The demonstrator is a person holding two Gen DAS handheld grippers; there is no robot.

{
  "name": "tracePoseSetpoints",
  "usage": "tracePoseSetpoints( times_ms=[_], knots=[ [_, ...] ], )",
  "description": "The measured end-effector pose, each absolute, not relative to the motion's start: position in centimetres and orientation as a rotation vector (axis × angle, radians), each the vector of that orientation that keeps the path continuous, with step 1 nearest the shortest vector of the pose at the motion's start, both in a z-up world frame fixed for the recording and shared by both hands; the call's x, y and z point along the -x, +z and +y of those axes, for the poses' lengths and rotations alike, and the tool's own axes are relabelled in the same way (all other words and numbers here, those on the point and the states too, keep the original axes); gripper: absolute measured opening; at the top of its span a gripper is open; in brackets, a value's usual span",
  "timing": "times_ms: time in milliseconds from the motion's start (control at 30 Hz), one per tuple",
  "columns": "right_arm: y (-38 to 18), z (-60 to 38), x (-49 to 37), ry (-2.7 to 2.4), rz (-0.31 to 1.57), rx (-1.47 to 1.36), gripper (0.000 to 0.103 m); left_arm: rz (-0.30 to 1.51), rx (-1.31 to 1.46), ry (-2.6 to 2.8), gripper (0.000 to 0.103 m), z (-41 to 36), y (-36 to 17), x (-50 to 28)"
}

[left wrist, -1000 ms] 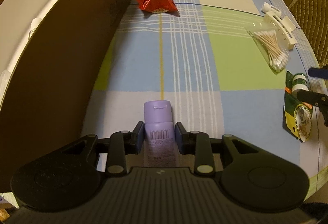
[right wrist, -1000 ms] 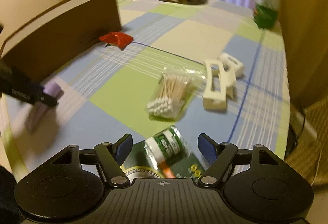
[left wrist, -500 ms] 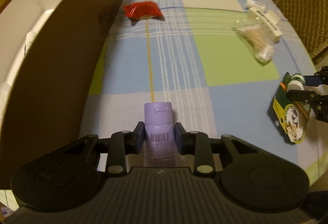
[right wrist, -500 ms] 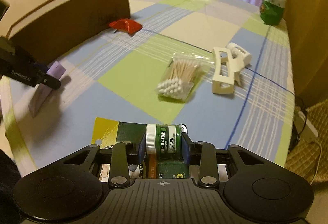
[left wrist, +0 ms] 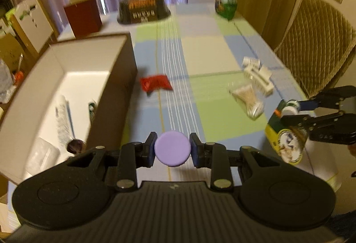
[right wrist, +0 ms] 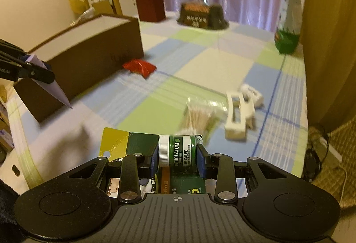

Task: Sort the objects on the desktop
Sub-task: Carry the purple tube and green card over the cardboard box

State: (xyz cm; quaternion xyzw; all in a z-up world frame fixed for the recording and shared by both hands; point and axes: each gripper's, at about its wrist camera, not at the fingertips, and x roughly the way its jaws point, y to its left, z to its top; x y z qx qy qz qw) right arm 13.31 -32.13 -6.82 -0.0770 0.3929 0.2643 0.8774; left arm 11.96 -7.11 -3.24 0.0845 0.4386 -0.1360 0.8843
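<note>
My left tool (left wrist: 171, 149) is clamped on the purple tube (left wrist: 171, 148), lifted clear of the bench (left wrist: 200, 47). From my left wrist view I see only its round cap end-on, so its long axis runs along the fingers; the right view shows the tube (right wrist: 50, 80) tilted, its flat crimped tail pointing down toward the checked cloth, just beside the brown box (right wrist: 89, 54). My right tool (right wrist: 177, 157) is closed on the green lip salve jar (right wrist: 177, 149), which lies sideways across the fingers, white lid to the left, on its green and yellow card (right wrist: 115, 138). A cotton swab pack (right wrist: 198, 118), white clip (right wrist: 239, 114) and red packet (right wrist: 139, 67) lie on the bench beyond.
</note>
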Motion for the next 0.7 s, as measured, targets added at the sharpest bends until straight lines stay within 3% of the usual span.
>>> tracePoseSetpoints(
  times_ms=[333, 700],
  knots=[
    [-4.2, -28.5, -13.8, 0.628, 0.730, 0.191, 0.034, 0.789, -0.144, -0.232, 0.026, -4.0, 2.0, -9.9],
    [-2.1, -22.9, -14.2, 0.635, 0.711, 0.174, 0.034, 0.791, -0.183, -0.232, 0.026, 4.4, 4.5, -11.5]
  ],
)
